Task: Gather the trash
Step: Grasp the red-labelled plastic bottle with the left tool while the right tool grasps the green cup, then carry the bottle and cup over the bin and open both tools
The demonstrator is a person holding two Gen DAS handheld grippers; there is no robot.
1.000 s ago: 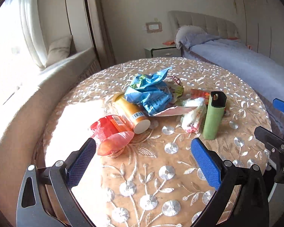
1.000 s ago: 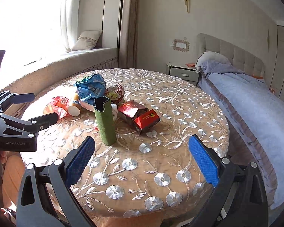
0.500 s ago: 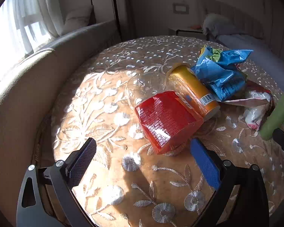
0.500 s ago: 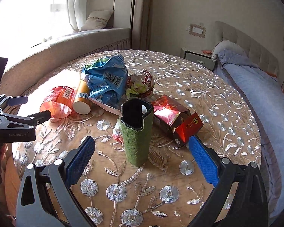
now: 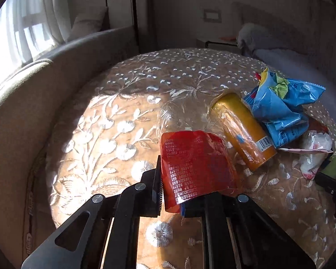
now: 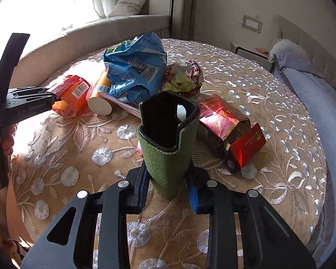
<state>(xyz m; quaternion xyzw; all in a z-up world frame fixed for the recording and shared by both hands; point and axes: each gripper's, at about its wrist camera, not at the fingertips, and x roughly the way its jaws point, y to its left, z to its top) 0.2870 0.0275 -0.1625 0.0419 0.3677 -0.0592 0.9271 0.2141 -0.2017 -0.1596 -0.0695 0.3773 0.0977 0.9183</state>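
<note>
Far left – window bench with a pillow [image 6: 128,4], sunlight spilling onto the round table [image 6: 280,116] and its embroidered cloth.

Left gripper [image 5: 171,192]: jaws closing on the near edge of the red wrapper [image 5: 194,163]. The wrapper's lower corner sits between the pads and they appear to pinch it; the rest of the film fans out flat toward the pile. Gripping the loose edge makes sense – thin plastic offers no body to clamp, so the flap nearest the table edge is the easiest purchase. In the right wrist view the same left gripper [image 6: 51,99] reaches in from the left, tips at the wrapper's end.

Just right of the wrapper: an orange bottle [image 5: 244,132] on its side, touching a crumpled blue snack bag [image 5: 280,109]. Behind, a wadded green-and-white wrapper [image 6: 183,78].

Centre of the right wrist view: right gripper [image 6: 169,190] clamped on the base of a green felt-covered holder [image 6: 168,143], upright, open mouth toward the camera, empty as far as visible. Held low, probably to keep it upright; whether it is trash or a receptacle I cannot tell.

Right of it – an opened red carton [image 6: 230,130] lying on its side, flap out, untouched. Beyond, the bed [image 6: 313,94].

Judgement: both hands at the pick-up step; most litter not yet collected.
</note>
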